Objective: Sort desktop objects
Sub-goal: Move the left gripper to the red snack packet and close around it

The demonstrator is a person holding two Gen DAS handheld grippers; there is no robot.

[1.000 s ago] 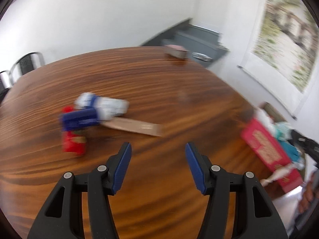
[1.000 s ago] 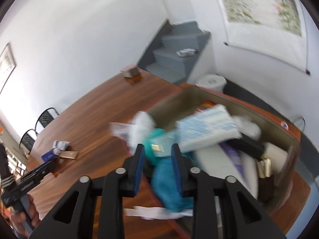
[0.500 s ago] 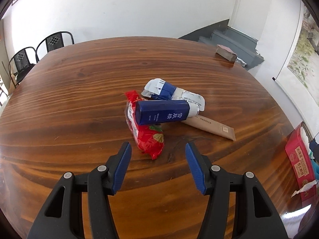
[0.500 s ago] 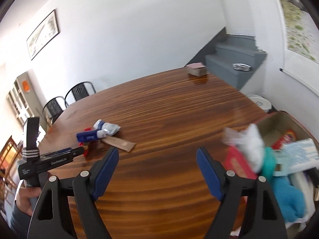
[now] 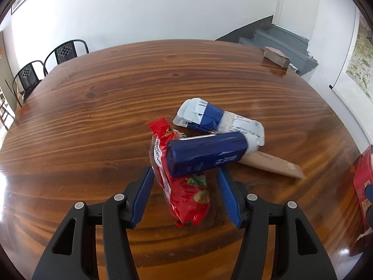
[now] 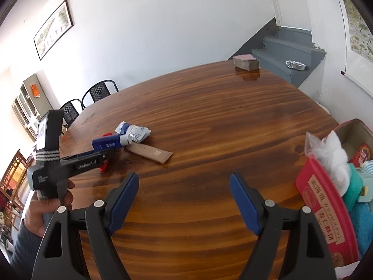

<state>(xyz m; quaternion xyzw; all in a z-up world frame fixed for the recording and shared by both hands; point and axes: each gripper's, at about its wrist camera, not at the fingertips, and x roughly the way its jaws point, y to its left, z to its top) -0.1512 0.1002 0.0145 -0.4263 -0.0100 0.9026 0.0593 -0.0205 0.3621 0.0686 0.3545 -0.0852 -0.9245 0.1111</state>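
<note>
Landmark: we are taking the dark blue box (image 5: pixel 206 154) as our reference; it is lying near the middle of the desk (image 5: pixel 116 98).
Left gripper: our left gripper (image 5: pixel 185 194) is hanging with its jaws apart around the near end of the red snack packet (image 5: pixel 184 196), the pads not pressing it, so nothing is gripped yet.
Why there: we judge we are lining up on the packet first because it is the nearest piece and partly pinned under the box.
Right gripper: our right gripper (image 6: pixel 184 201) is standing wide apart over bare wood, holding nothing, well to the right of the box.
Pile: the box is resting across the packet; a blue-and-white pouch (image 5: pixel 216 119) is lying just behind the box, and a tan sachet (image 5: pixel 270 164) is poking out to its right.
Count: we are counting four loose items, one of each kind.
Bin: a red container (image 6: pixel 326 205) is sitting far right of the box, already crowded; its contents are too jumbled to count.
Far corner: one small block (image 6: pixel 246 61), possibly a paper pad.
</note>
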